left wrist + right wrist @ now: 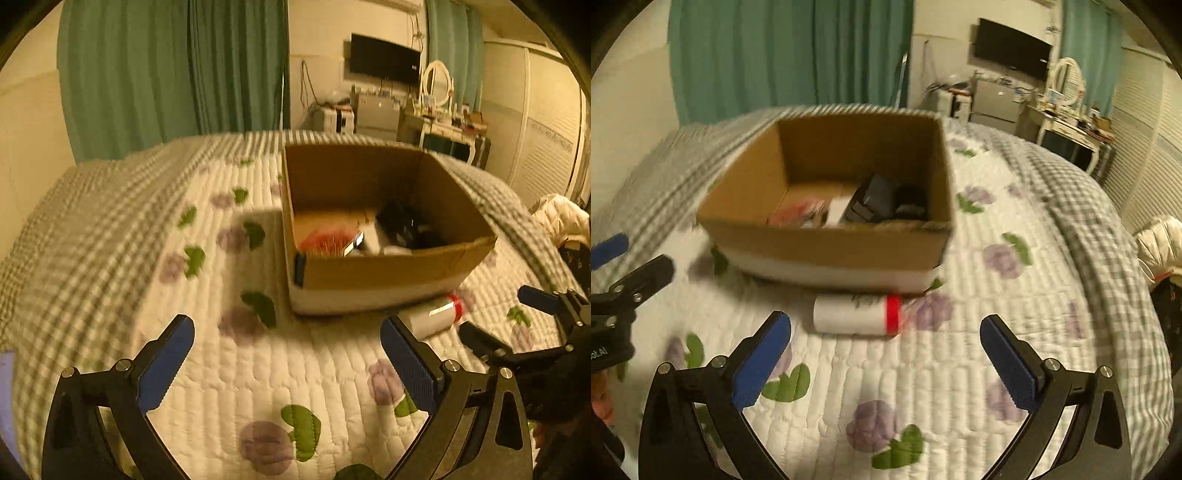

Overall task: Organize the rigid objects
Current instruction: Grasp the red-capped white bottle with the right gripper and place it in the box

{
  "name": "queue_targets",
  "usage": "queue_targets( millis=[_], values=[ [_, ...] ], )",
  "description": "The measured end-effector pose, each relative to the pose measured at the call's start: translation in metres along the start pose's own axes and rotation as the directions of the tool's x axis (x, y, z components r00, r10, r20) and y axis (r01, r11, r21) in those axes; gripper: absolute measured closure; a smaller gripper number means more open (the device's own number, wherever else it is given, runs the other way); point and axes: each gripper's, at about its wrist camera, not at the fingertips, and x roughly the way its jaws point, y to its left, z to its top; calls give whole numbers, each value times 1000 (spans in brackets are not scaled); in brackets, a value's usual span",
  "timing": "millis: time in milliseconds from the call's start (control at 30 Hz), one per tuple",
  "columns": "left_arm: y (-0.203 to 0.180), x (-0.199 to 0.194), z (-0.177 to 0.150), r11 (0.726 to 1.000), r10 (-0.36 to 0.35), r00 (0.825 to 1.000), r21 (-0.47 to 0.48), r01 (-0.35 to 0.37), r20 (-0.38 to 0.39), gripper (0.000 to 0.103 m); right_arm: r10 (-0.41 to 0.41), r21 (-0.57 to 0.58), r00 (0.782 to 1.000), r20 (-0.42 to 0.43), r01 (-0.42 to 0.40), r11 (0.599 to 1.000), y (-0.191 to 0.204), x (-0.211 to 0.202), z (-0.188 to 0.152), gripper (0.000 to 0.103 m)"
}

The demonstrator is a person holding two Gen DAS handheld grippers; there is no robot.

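Both my grippers are over the bed, nothing in either one. My left gripper point(288, 365) has its blue-padded fingers point(166, 363) spread wide, only the flowered quilt point(229, 369) between them, and the pads touch nothing. My right gripper point(886, 362) is just as wide, fingers point(762, 360) apart and empty, pointing at the white cylinder point(851, 314) with the red band, which lies on its side on the quilt just ahead of the fingertips, not touching them. From the left wrist view that same cylinder point(430, 314) sits off to the right, past my right-hand pad, just in front of the cardboard box point(384, 269). The box stands open on the quilt, and the cylinder lies close against its near wall; whether they touch I cannot tell. Inside the box point(827, 247) I see a black object point(882, 201), something white point(836, 208) and something red point(798, 214), all blurred. The other gripper shows at the edge of each view, its fingers apart.
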Motion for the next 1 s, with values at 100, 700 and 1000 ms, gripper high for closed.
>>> queue_targets(
  millis=[100, 700, 1000],
  values=[
    [-2, 12, -10, 1000, 13, 999, 23, -12, -32, 0, 4, -22, 999, -50, -5, 1000, 9, 25, -10, 0],
    [8, 65, -21, 1000, 20, 989, -12, -22, -145, 0, 50, 54, 988, -143, -43, 998, 3, 90, -11, 0],
    [10, 63, -19, 999, 14, 987, -32, -19, -159, 0, 52, 34, 987, -151, -48, 998, 16, 101, -8, 26]
  ],
)
